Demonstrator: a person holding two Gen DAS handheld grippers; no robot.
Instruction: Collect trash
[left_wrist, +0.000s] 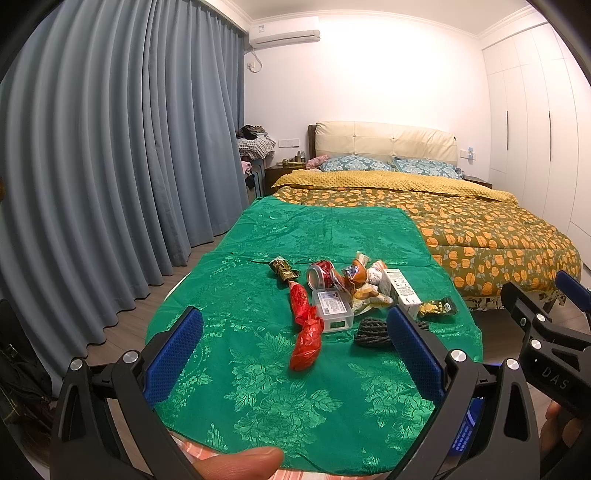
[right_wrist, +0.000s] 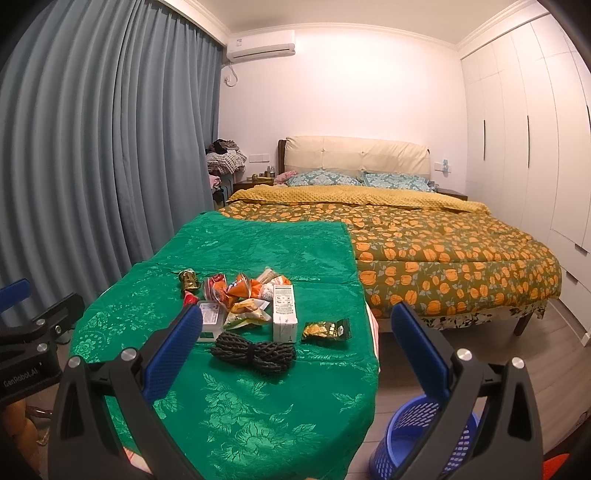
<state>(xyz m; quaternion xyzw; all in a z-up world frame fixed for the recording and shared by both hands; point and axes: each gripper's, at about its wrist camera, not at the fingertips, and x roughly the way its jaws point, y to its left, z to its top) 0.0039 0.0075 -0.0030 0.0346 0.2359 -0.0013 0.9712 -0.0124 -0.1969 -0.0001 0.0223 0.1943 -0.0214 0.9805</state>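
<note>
The left black claw with blue textured pads is spread wide, its two fingers reaching toward 11 and 1 o'clock in its own view, nothing between them. One blue pad stands at 9 o'clock of the gap, the other at 3 o'clock. A thumb tip shows at 6 o'clock under the frame. The right black claw with blue textured pads is likewise parted and empty, its pad at 3 o'clock. Each claw shows in the other's view: the right one at 4 o'clock with fingers of a hand below it, the left one at 8 o'clock.
</note>
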